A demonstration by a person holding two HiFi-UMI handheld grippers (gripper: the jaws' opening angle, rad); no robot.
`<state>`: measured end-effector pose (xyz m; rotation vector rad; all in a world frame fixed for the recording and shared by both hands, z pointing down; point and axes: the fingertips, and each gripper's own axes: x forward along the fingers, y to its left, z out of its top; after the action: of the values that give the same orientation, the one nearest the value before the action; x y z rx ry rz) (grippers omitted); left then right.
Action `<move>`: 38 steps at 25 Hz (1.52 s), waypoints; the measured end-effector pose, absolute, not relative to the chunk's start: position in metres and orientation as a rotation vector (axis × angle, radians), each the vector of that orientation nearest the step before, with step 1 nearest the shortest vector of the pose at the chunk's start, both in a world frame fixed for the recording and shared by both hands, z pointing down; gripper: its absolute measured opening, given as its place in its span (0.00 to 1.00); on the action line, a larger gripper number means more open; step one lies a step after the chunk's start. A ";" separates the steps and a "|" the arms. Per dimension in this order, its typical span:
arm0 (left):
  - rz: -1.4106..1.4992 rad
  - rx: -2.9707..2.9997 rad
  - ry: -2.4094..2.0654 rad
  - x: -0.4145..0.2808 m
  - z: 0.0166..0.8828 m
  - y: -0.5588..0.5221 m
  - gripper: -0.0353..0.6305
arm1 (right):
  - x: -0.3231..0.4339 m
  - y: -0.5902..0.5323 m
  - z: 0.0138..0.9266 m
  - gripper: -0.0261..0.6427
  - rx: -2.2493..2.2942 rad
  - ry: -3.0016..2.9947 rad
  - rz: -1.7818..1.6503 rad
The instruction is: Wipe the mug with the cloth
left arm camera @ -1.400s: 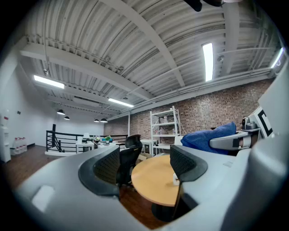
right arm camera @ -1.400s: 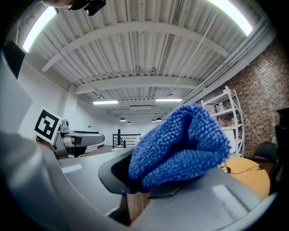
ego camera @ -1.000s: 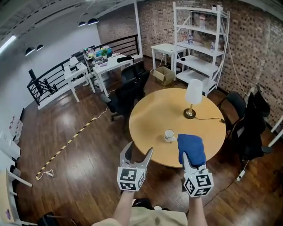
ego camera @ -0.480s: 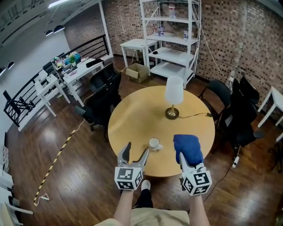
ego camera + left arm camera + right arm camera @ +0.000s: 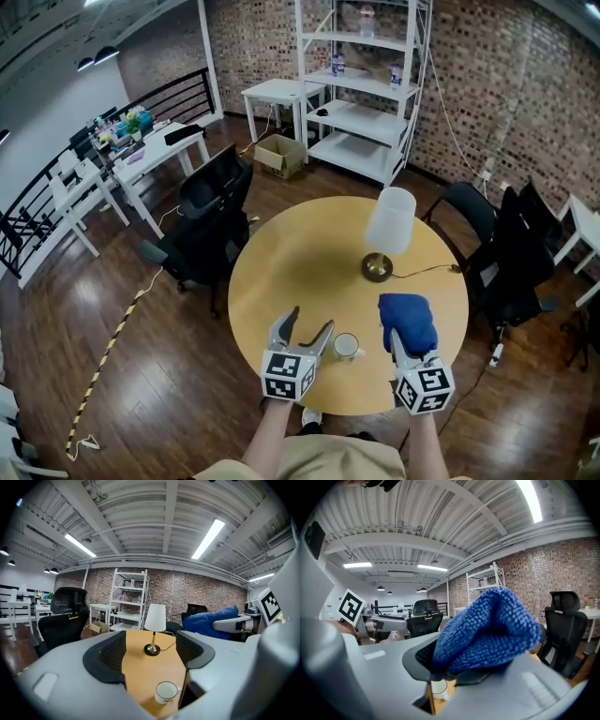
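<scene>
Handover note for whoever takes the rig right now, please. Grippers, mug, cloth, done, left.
Left gripper: open and empty, jaws apart, held over the near edge of the round table.
Right gripper: shut on the blue cloth, bunched up and held above the table.
Mug: upright on the table near the front edge, between the two grippers, just right of the left jaw tips. Nothing touches it.
Done: cloth in hand.
Left: probably steady the mug with the left gripper, then bring the cloth onto it and wipe.

Bright, even light pours down from the ceiling strip lights (image 5: 207, 539), leaving a soft sheen on the wooden floor (image 5: 112, 375). Fisheye bending curves every edge, black corners ring both gripper views, and the close foreground goes soft.
</scene>
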<state>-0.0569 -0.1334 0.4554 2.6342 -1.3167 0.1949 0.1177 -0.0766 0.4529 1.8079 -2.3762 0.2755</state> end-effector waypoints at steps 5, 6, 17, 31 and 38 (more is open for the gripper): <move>0.260 2.580 -1.208 -0.059 0.498 -0.160 0.51 | 0.118 -0.110 0.467 0.12 1.823 -2.317 0.305; 0.283 2.567 -1.186 -0.057 0.509 -0.160 0.51 | 0.121 -0.113 0.471 0.12 1.824 -2.304 0.323; 0.349 2.255 -1.225 -0.038 0.612 -0.140 0.51 | 0.138 -0.178 0.507 0.12 1.628 -2.369 0.399; 0.216 1.795 -1.171 0.036 0.702 -0.052 0.46 | 0.152 -0.190 0.535 0.12 1.334 -2.486 0.459; 0.152 1.695 -1.272 0.085 0.730 -0.068 0.45 | 0.165 -0.180 0.548 0.12 1.251 -2.480 0.422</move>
<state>0.0848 -0.0675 0.7296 1.6945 -1.2717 0.1517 0.1651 -0.1802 0.5477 1.2506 -2.4798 0.4225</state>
